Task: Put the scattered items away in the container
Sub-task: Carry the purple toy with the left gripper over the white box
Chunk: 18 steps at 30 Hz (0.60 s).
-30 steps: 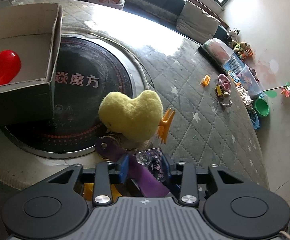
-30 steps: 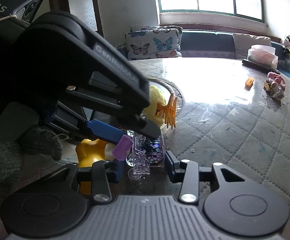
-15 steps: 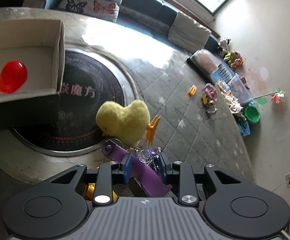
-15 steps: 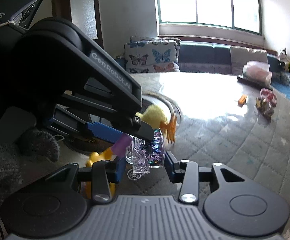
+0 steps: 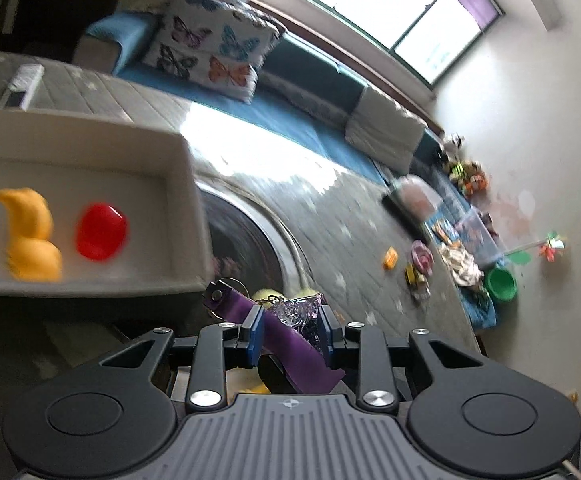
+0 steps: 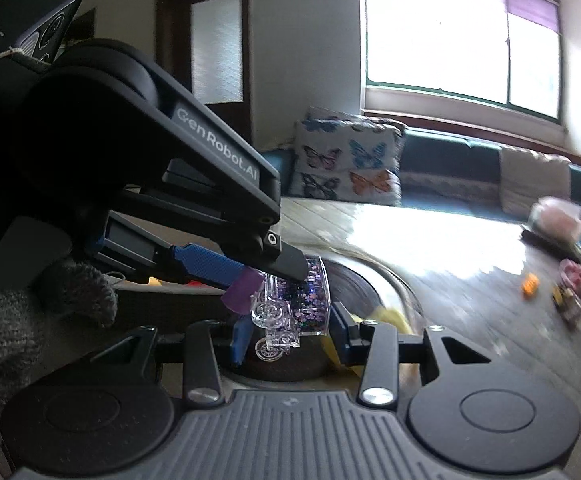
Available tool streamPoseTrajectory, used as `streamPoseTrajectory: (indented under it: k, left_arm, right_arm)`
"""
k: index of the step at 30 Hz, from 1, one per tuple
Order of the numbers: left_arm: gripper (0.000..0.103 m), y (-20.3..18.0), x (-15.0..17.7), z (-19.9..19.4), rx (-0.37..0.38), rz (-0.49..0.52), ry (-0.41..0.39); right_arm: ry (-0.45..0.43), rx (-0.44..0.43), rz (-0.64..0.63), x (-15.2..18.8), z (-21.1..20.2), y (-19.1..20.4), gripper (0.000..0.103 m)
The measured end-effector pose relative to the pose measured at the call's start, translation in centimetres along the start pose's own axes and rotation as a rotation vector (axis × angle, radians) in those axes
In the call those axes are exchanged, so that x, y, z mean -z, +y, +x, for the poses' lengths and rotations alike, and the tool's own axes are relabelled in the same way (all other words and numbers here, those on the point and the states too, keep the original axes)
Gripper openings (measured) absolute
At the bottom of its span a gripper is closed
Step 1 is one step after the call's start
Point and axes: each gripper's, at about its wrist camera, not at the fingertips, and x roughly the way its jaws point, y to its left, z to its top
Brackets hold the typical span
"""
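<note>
The left gripper [image 5: 288, 330] is closed on a purple strap keychain with a clear glitter-filled charm [image 5: 286, 320]; its blue-padded fingers [image 5: 254, 332] pinch the strap, whose riveted end with a metal ring pokes out ahead to the left while the loose tail trails back toward the camera. From the right wrist view the same keychain [image 6: 294, 300] hangs off the counter, the clear charm shaped like a small wheeled vehicle dangling below the left gripper's fingertips.

The right gripper [image 6: 290, 332] sits just beneath and around that charm with its jaws spread apart, one finger on each side; it grips nothing, and whether either pad touches the charm cannot be told.

The open grey cardboard box [image 5: 186, 184] lies ahead and to the left of the left gripper, with the keychain near its front right corner but outside it. Inside the box rest a yellow rubber duck [image 5: 26, 236] and, just beside it, a red egg-shaped plastic toy [image 5: 100, 232].

A fluffy yellow plush chick [image 5: 268, 294] peeks out directly behind the keychain, on the round quilted grey counter [image 5: 350, 240] at the edge of its dark circular inset. Well apart to the right lie a small orange block [image 5: 390, 258] and a little yellow toy vehicle [image 5: 412, 274]. The frames are motion-blurred.
</note>
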Motion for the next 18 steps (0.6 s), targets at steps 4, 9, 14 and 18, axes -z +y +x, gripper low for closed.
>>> streamPoseTrajectory:
  k: [4, 9, 14, 18]
  left_arm:
    - [0.030, 2.0, -1.8, -1.4, -0.026, -0.024, -0.043]
    - [0.030, 4.6, -4.0, -2.9, -0.059, -0.056, -0.091]
    - [0.031, 7.3, -5.4, -2.6, -0.092, -0.091, -0.096]
    - [0.031, 9.6, -5.9, -2.0, -0.106, -0.125, -0.081]
  right_arm:
    - [-0.013, -0.047, -0.030, -1.8, 1.5, 2.0, 0.041]
    - [-0.009, -0.112, -0.057, -3.6, 4.5, 4.4, 0.041]
    - [0.020, -0.154, -0.082, -4.5, 7.5, 6.1, 0.041]
    - [0.053, -0.180, -0.099, -4.5, 9.8, 6.8, 0.041]
